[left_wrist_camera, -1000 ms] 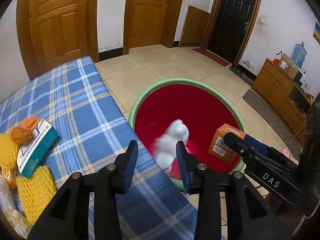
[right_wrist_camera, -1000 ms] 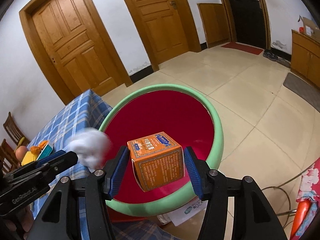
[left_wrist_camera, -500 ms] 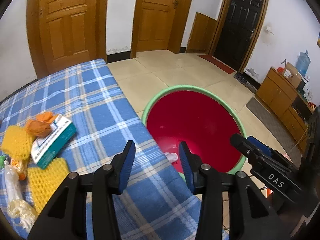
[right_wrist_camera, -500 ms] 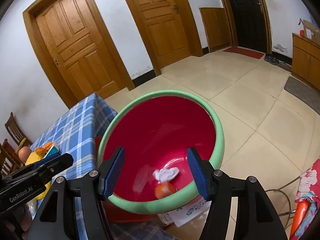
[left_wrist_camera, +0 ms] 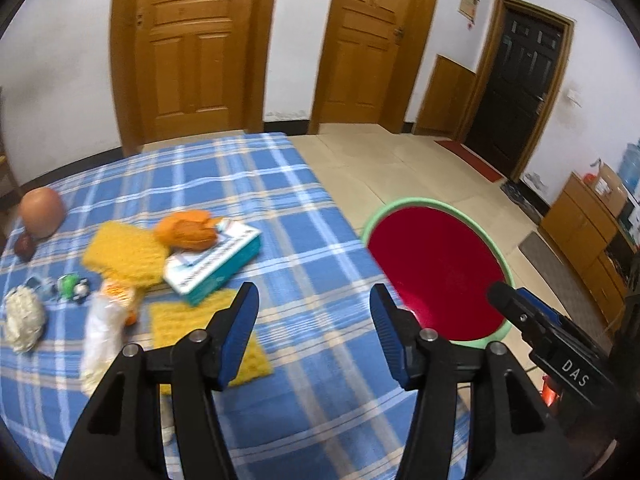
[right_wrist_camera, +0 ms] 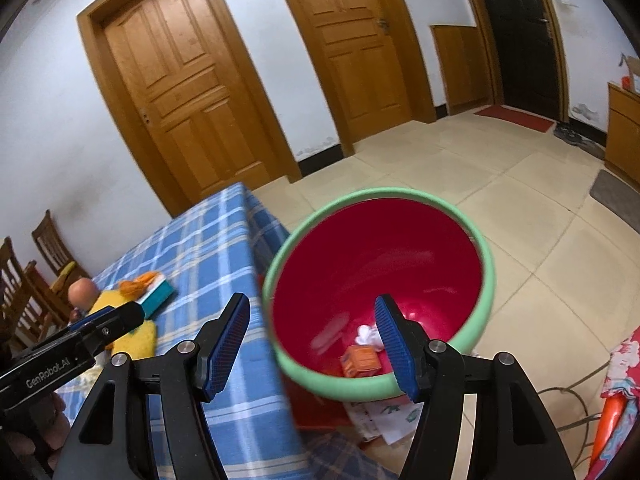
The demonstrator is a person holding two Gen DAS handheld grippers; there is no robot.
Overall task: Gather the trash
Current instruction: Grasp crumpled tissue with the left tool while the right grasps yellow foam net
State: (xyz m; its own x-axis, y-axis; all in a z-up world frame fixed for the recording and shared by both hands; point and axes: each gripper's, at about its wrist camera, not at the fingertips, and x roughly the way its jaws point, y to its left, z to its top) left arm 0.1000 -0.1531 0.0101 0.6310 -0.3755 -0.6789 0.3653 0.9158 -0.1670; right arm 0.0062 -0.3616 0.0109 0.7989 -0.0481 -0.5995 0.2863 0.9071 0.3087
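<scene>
My left gripper point(left_wrist_camera: 314, 304) hovers over the blue plaid table point(left_wrist_camera: 304, 216), its jaws opening with nothing between them. Ahead of it lie a teal-and-white box point(left_wrist_camera: 216, 268), orange peel point(left_wrist_camera: 188, 232), yellow foam nets point(left_wrist_camera: 124, 256), a white wrapper point(left_wrist_camera: 102, 328) and a white foam wad point(left_wrist_camera: 24, 316). My right gripper point(right_wrist_camera: 313, 308) stands open and empty above the red basin with a green rim point(right_wrist_camera: 384, 248), which sits beside the table's edge. In the basin's bottom lie an orange carton point(right_wrist_camera: 360, 360) and a white crumpled tissue point(right_wrist_camera: 368, 334).
A brown round fruit point(left_wrist_camera: 42, 212) sits at the table's far left. Wooden chairs point(right_wrist_camera: 24, 280) stand beyond the table. Papers point(right_wrist_camera: 384, 420) and a cable point(right_wrist_camera: 568, 396) lie on the tiled floor by the basin. A low cabinet point(left_wrist_camera: 584, 236) lines the right wall.
The white tissue left the left jaws and the orange carton left the right jaws; both now lie in the basin. Both grippers opened wider and rose; the left view swung towards the table.
</scene>
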